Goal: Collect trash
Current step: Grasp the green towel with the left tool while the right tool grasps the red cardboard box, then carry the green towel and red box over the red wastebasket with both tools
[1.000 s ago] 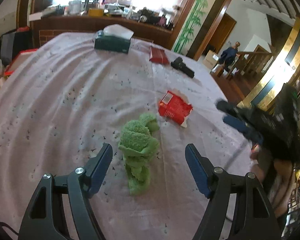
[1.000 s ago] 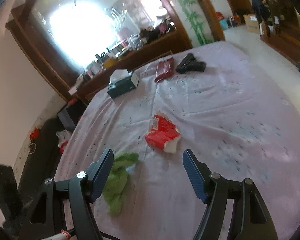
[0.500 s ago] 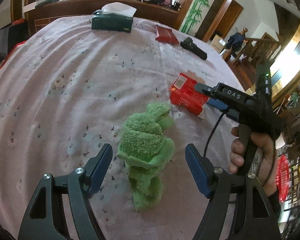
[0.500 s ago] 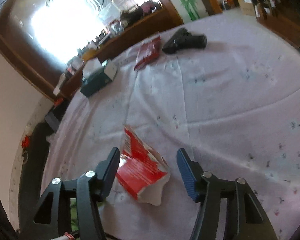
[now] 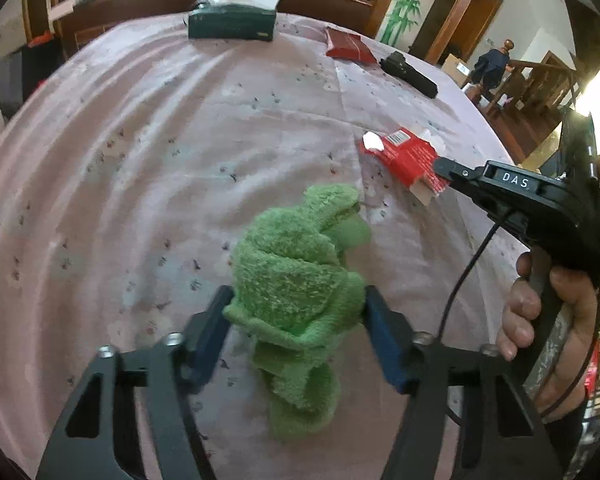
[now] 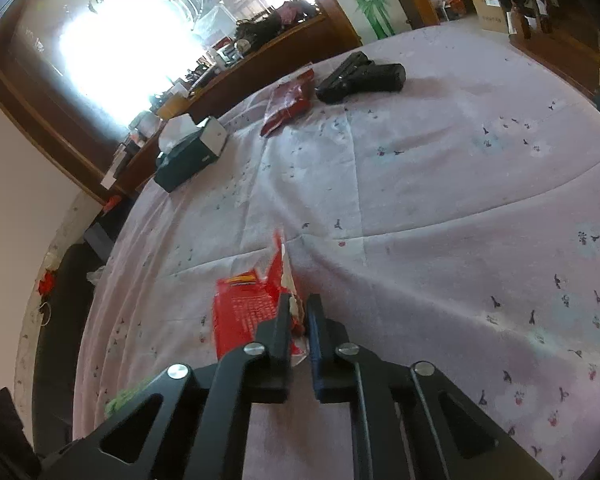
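Both claws dropped: right claw now clamps red wrapper, its near end hidden; left claw closing around green cloth, pad contact unclear.

Cloth left of wrapper, tissue box behind

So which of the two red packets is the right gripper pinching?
The torn red packet beside the green cloth, not the dark red one by the black object.

Black tools with blue pads and silver screws; right tool lettered "DAS", black cable attached.
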{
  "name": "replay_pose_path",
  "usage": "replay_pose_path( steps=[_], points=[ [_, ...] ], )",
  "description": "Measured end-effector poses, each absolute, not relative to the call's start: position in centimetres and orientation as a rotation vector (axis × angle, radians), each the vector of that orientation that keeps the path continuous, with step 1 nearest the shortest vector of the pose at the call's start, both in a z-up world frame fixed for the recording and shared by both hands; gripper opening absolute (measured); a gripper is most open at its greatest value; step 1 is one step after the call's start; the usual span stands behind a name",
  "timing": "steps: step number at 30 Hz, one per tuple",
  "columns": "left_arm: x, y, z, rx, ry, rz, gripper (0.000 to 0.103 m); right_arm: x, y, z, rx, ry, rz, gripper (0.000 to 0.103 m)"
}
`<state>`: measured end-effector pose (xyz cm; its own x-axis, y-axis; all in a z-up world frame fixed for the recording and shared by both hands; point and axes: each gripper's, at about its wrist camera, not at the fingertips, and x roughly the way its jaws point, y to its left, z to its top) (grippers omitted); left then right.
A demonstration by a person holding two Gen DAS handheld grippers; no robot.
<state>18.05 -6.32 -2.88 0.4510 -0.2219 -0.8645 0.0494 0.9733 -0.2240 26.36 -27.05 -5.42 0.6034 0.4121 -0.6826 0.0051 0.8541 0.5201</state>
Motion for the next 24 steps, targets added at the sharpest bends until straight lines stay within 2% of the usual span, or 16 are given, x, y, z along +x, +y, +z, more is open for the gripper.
replay_pose_path(
  steps=[2,5,8,15,24],
  points=[
    [17.8,-6.4,-2.6,-0.170,1.081,-0.160,0.048,26.3,-27.0,-5.2,0.507,0.895,0.251,0.004],
    [17.1,-6.7,-2.0,-0.141,1.053,-0.140,0.041,26.2,-27.3,-4.9,0.517,0.884,0.253,0.004],
    [15.9,-6.7,-1.3,-0.123,1.029,-0.149,0.038,25.7,-27.9,-4.2,0.527,0.852,0.254,0.004],
    [11.7,-6.1,1.6,-0.175,0.953,-0.202,0.038,21.9,-28.8,-0.2,0.532,0.760,0.253,0.004],
    [5.9,-9.7,6.0,-0.190,0.867,-0.359,0.038,6.8,-31.8,5.3,0.539,0.604,0.182,0.004]
  ],
)
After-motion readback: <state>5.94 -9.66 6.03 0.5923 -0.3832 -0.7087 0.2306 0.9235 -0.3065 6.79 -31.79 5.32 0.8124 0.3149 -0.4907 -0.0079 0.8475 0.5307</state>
